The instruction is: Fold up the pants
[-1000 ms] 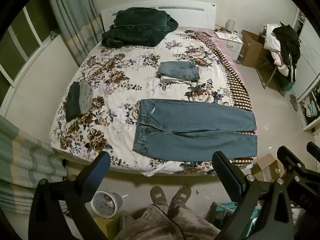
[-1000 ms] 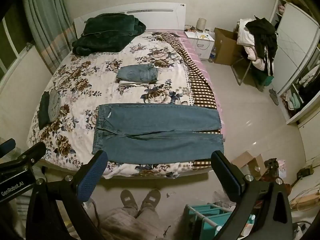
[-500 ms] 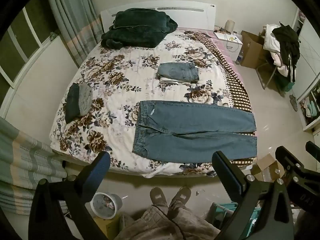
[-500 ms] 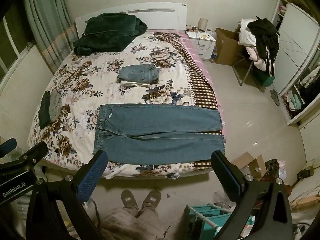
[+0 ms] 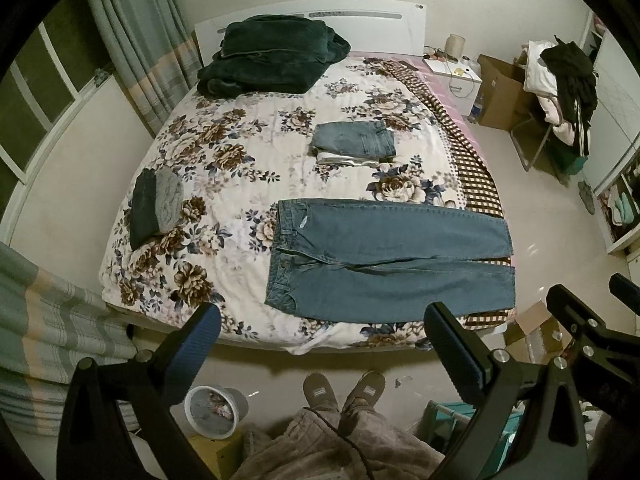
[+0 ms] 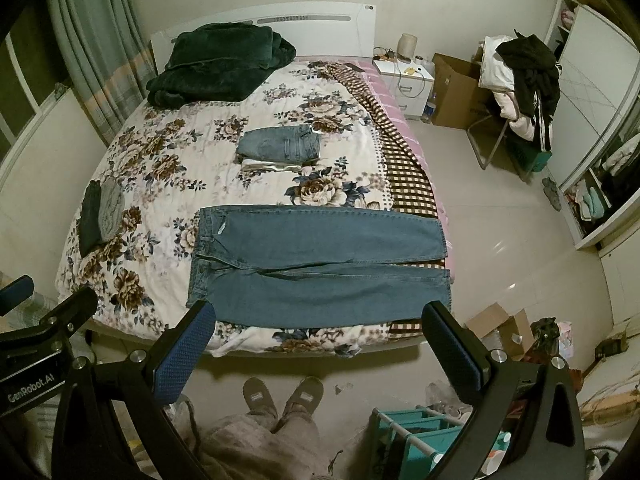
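Note:
Blue jeans (image 5: 384, 264) lie spread flat across the near part of the floral bed (image 5: 224, 168), waist to the left, legs pointing right; they also show in the right wrist view (image 6: 316, 264). My left gripper (image 5: 320, 340) is open and empty, held high in front of the bed's near edge. My right gripper (image 6: 316, 336) is open and empty at the same height, to the right of the left one. Neither touches the jeans.
Folded jeans on a white garment (image 5: 354, 144) lie mid-bed. A dark green blanket (image 5: 272, 60) sits at the headboard. Folded dark and grey clothes (image 5: 154, 208) lie at the bed's left edge. A bin (image 5: 216, 410), my feet (image 5: 344, 392), a teal rack (image 6: 424, 436) and boxes (image 6: 496, 326) are on the floor.
Both views have shifted very slightly; the bed and jeans sit marginally lower in the frame. Both grippers stay open and empty.

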Tool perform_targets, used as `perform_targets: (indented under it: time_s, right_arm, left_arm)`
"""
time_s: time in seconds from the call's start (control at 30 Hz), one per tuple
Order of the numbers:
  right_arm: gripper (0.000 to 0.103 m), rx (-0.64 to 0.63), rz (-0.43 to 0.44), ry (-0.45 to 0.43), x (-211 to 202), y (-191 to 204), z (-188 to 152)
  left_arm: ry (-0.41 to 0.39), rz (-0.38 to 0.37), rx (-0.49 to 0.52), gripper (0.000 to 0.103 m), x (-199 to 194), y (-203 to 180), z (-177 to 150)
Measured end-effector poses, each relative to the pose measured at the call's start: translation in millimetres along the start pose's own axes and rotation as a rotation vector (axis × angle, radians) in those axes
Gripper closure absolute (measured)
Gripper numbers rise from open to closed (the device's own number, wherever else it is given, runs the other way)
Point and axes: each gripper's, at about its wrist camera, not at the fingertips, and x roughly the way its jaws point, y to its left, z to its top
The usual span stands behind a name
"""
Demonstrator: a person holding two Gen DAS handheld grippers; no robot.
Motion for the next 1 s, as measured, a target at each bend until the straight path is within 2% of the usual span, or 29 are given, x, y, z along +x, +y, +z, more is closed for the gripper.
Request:
perform_targets:
  time_s: [1.0]
  right_arm:
    - [0.000,-0.003,-0.003,0.004,3,10,2]
  left_arm:
    - [-0.004,-0.001,0.000,0.000,3,-15,10]
